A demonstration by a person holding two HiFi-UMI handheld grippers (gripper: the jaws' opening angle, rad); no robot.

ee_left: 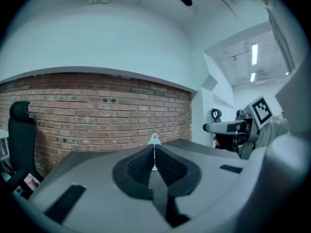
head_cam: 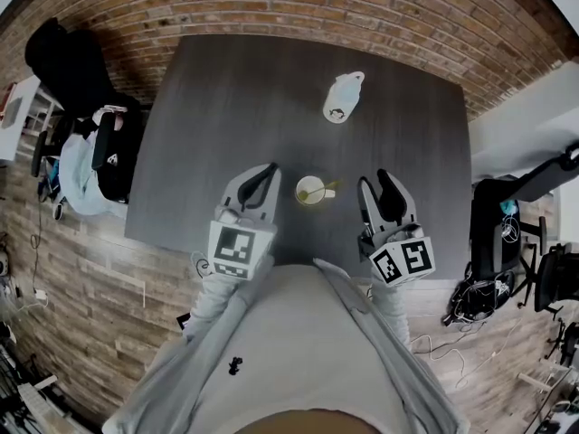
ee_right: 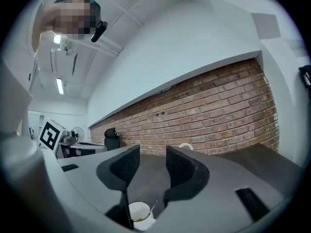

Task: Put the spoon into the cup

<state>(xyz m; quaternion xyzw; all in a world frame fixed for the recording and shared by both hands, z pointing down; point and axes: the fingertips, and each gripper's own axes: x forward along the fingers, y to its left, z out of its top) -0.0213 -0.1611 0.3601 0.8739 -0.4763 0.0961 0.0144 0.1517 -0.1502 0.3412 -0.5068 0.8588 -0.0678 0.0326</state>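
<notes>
Spoon (head_cam: 325, 188) in cup (head_cam: 309, 192). L gripper (head_cam: 265, 175) pinched closed; R gripper (head_cam: 374, 182) wide, empty.

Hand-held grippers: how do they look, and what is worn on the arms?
The left hand-held gripper and the right hand-held gripper have light grey bodies, each with two tapering jaws lined with black ribbed pads. Each carries a white cube with black square markers. The sleeves are light grey.

cup (head_cam: 313, 190): white, upright, near table edge | spoon (head_cam: 322, 189): inside cup, handle leaning right
</notes>
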